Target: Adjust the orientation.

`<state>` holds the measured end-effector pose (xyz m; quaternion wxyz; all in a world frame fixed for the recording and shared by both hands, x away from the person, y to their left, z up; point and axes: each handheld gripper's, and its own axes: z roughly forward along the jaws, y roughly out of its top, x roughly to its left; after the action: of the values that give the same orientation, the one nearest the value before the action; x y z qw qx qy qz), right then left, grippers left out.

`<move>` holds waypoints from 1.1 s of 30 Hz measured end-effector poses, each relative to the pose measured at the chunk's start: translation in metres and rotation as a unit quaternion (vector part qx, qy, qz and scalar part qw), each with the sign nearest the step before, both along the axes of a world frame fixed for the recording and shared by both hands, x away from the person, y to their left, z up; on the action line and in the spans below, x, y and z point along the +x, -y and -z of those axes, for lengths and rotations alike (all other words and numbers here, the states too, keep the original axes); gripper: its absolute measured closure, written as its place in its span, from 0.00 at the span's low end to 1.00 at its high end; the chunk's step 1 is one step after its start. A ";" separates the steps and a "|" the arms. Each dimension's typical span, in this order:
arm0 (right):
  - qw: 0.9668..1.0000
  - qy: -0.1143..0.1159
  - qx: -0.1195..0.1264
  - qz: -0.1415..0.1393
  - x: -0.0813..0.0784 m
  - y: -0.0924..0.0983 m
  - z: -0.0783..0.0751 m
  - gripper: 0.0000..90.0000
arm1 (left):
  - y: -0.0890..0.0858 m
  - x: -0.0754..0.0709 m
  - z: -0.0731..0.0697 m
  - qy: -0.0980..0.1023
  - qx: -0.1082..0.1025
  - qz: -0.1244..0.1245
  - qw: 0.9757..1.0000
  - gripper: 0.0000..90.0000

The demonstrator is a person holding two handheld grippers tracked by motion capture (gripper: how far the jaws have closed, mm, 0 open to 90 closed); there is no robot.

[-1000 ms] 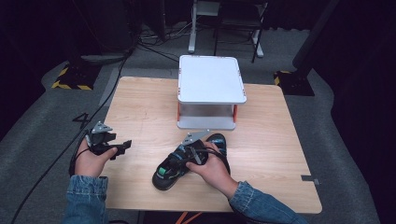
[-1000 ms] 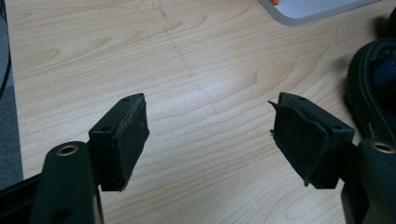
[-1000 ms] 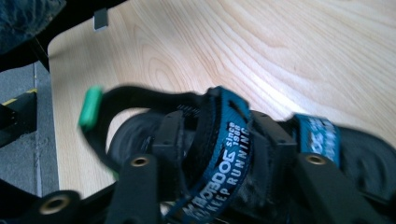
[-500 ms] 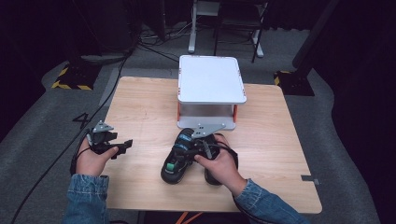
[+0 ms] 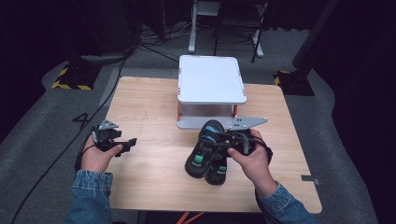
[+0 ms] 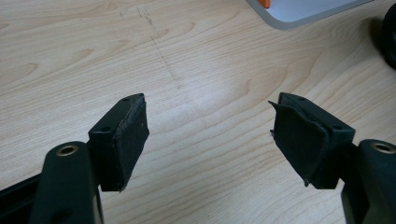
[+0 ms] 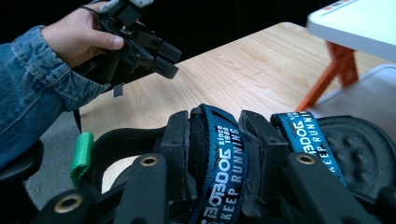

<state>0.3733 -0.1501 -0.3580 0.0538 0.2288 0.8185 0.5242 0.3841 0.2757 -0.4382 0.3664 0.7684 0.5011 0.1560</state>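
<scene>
Your right gripper (image 5: pixel 219 142), clamped on the sandal (image 5: pixel 208 154) straps, has lifted the pair toward the white stand (image 5: pixel 210 79). The shelf is next. Your left gripper (image 5: pixel 128 142) waits with jaws apart, empty.

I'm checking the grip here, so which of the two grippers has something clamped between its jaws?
The right gripper: its jaws pinch the heel straps of the black sandals. The left gripper stands open over bare table.

the right hand-held gripper (image 7: pixel 215 140) pinches a blue sandal strap (image 7: pixel 219 154); the left hand-held gripper (image 7: pixel 159 56) hangs beyond.
</scene>
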 end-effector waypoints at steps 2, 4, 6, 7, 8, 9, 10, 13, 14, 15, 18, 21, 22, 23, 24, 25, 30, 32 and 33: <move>1.000 0.000 0.002 0.001 0.000 0.006 -0.001 0.72 | 0.002 0.001 0.000 -0.002 -0.003 -0.003 1.000 0.30; 1.000 -0.004 0.003 0.008 -0.003 0.024 -0.001 0.72 | 0.003 0.003 0.000 -0.001 0.000 0.002 1.000 0.30; 1.000 -0.007 0.005 0.014 -0.006 0.036 0.001 0.72 | 0.005 0.005 0.001 -0.005 -0.003 0.003 1.000 0.30; 1.000 -0.009 0.001 0.017 -0.005 0.041 0.001 0.72 | 0.006 0.006 0.001 -0.003 -0.001 0.003 1.000 0.30; 1.000 -0.010 -0.004 0.019 -0.005 0.046 0.001 0.72 | 0.006 0.007 0.000 -0.001 0.001 0.007 1.000 0.30; 1.000 -0.010 -0.004 0.021 -0.005 0.051 0.000 0.72 | 0.008 0.008 0.000 -0.002 -0.002 0.008 1.000 0.30; 1.000 -0.010 -0.003 0.023 -0.005 0.057 0.000 0.72 | 0.009 0.009 0.000 0.000 -0.002 0.012 1.000 0.30; 0.999 -0.009 -0.004 0.034 -0.004 0.075 -0.003 0.72 | 0.012 0.012 -0.001 0.001 -0.001 0.015 1.000 0.30; 0.999 -0.010 -0.005 0.037 -0.004 0.080 -0.004 0.72 | 0.013 0.013 0.000 0.000 -0.002 0.016 1.000 0.30; 0.999 -0.012 -0.006 0.041 -0.003 0.086 -0.005 0.72 | 0.014 0.013 0.000 -0.001 -0.003 0.018 1.000 0.30; 0.998 -0.020 -0.021 0.050 0.000 0.102 -0.008 0.72 | 0.016 0.015 0.001 -0.002 -0.002 0.023 1.000 0.30; 0.997 -0.027 -0.035 0.063 0.004 0.116 -0.005 0.72 | 0.017 0.017 0.002 -0.003 -0.007 0.021 1.000 0.30; 0.996 -0.033 -0.043 0.066 0.006 0.120 -0.003 0.72 | 0.018 0.018 0.002 -0.003 -0.006 0.022 1.000 0.30; 0.996 -0.035 -0.047 0.068 0.007 0.122 -0.001 0.72 | 0.018 0.018 0.003 -0.005 -0.006 0.022 1.000 0.30; 0.995 -0.042 -0.053 0.069 0.011 0.124 0.003 0.72 | 0.018 0.019 0.003 -0.006 -0.004 0.025 1.000 0.30; 0.995 -0.047 -0.057 0.068 0.013 0.126 0.006 0.72 | 0.019 0.019 0.004 -0.006 -0.004 0.024 1.000 0.30; 0.992 -0.076 -0.080 0.056 0.026 0.129 0.028 0.72 | 0.017 0.018 0.002 -0.003 -0.007 0.021 1.000 0.30; 0.992 -0.082 -0.085 0.054 0.029 0.130 0.033 0.72 | 0.017 0.018 0.002 -0.003 -0.007 0.019 1.000 0.30; 0.990 -0.094 -0.096 0.044 0.034 0.130 0.041 0.71 | 0.016 0.018 0.002 -0.002 -0.006 0.021 1.000 0.30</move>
<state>0.4073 -0.2802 -0.3995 0.0209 0.3065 0.8557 0.4163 0.4018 0.2592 -0.4406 0.3729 0.7767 0.4869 0.1435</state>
